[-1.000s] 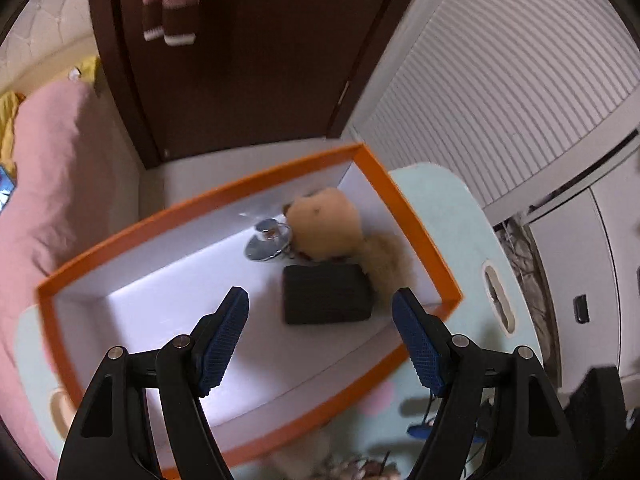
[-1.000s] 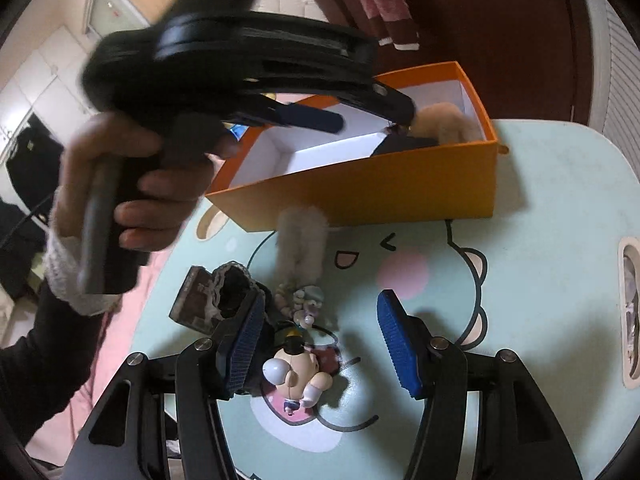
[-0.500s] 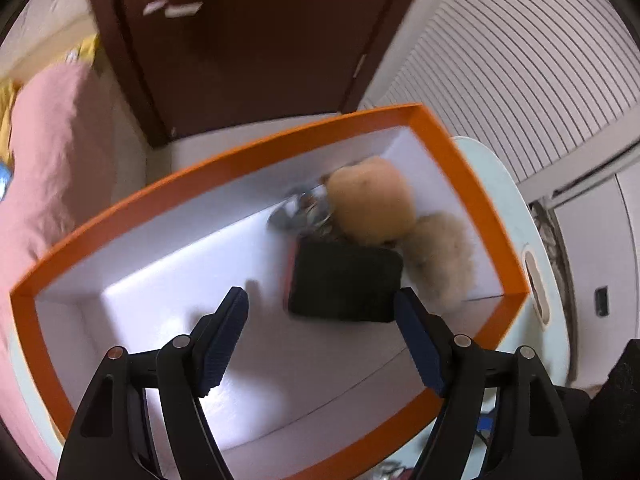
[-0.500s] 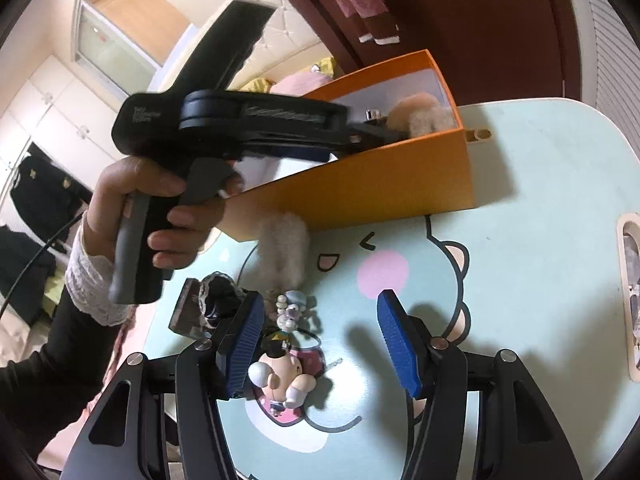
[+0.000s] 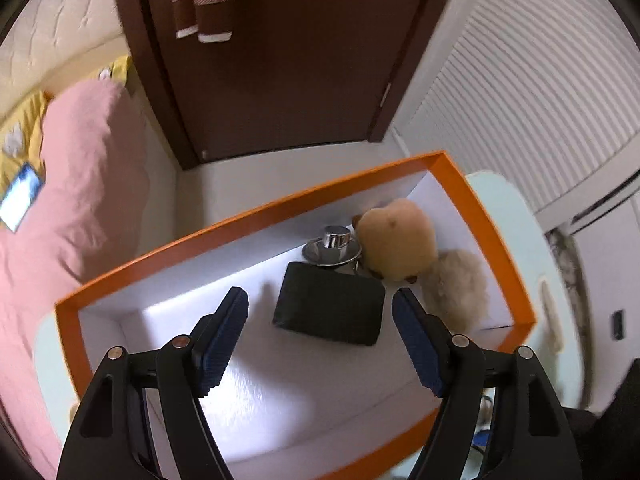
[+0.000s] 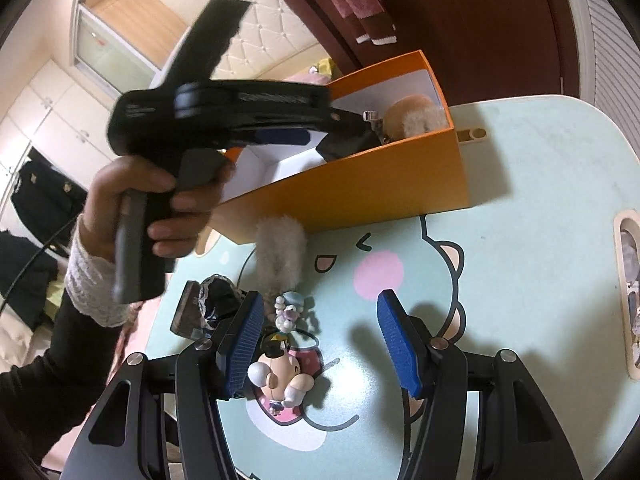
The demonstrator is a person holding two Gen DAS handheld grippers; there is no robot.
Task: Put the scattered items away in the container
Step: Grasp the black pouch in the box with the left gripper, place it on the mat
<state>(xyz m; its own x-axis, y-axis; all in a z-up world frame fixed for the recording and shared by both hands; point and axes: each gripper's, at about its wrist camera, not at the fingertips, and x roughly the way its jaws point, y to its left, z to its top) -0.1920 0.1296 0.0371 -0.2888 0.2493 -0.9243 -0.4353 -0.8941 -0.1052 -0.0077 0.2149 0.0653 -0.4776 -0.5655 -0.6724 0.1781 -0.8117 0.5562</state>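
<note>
Left gripper (image 5: 320, 336): my jaws wide, empty, above orange box (image 5: 256, 210).
Box contents: black wallet (image 5: 330, 308), plush at 1 o'clock.
Right gripper (image 6: 320, 340): wide, over figurine (image 6: 280, 372) at 7 o'clock, likely next.

Both the left hand-held gripper (image 5: 320, 344) and right hand-held gripper (image 6: 320, 344) gape empty.

The box's (image 5: 256, 210) near rim is hidden behind the left gripper's fingers (image 5: 222, 334). On the tabletop (image 6: 520, 184), a dark lace-edged item (image 6: 200, 308) sits partly behind the right gripper's finger (image 6: 244, 344). The hand (image 6: 136, 208) is motion-blurred.
</note>
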